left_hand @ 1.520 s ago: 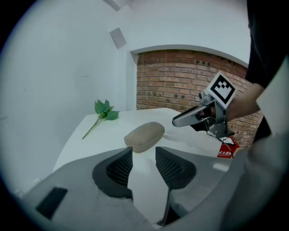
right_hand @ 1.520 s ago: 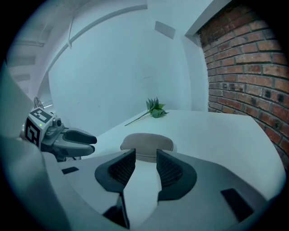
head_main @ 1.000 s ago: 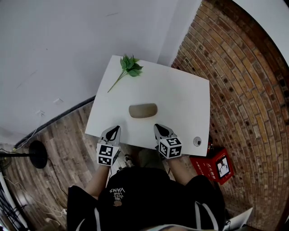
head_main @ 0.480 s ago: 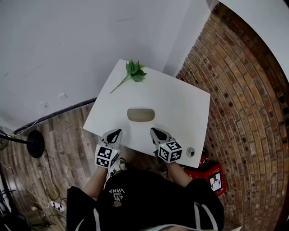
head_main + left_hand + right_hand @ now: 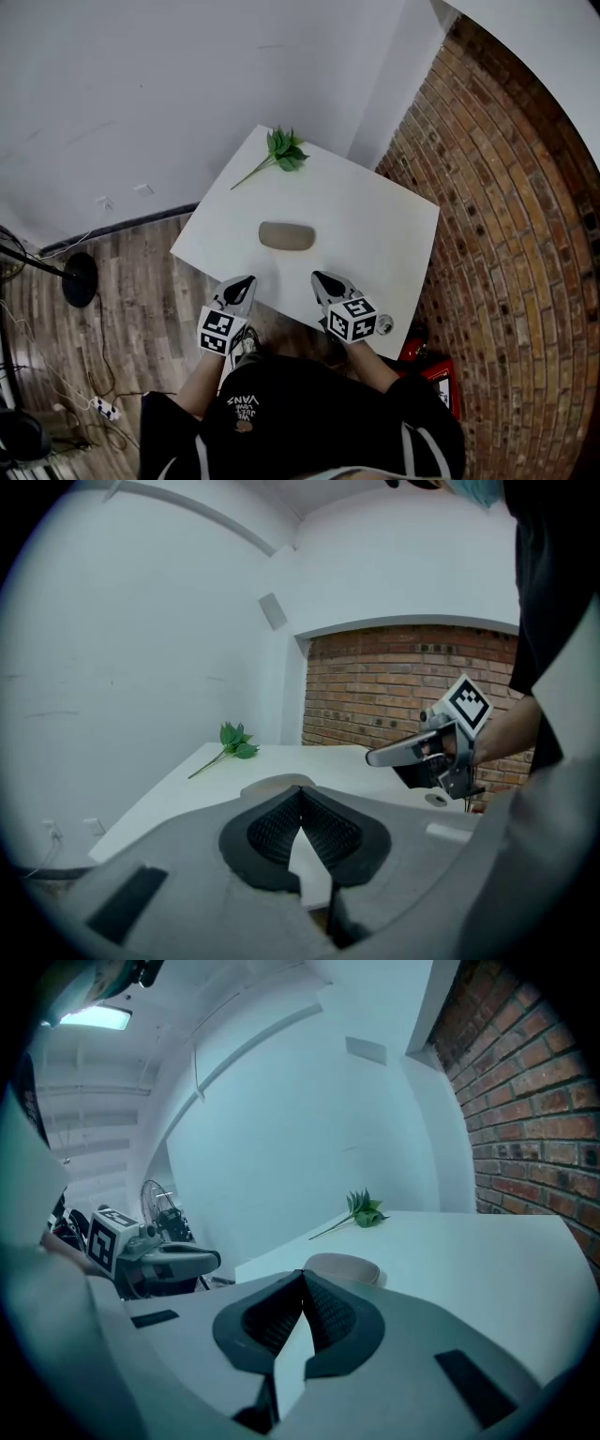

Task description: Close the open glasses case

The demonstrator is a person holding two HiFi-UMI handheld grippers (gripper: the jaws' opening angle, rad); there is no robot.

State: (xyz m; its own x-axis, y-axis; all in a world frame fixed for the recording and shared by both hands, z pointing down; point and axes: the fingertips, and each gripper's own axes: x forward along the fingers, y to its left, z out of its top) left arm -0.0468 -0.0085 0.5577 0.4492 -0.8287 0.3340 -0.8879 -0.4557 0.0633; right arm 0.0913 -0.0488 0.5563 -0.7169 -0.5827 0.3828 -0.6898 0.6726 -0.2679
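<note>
Left gripper: jaws fully together, nothing between them. It hovers over the table's near edge, left of centre, angled slightly down toward the middle. Reads as parked, not reaching. Leaf sprig lies at the far left corner, well apart from everything; looks like clutter, not part of the job. Glasses case sits flat at about the centre of the table, long axis across, square between the two tools and clear of both. It shows as one smooth low dome with no raised lid in any view, so my read is that it's already closed, which would explain why neither tool is on it. Right gripper: jaws also pressed together and empty, over the near edge right of centre, mirroring the left one and pointing at the case. Small round fitting sits in the table by the near right corner, probably a cable port. Count: two grippers, one case, one sprig, one fitting, one table.
</note>
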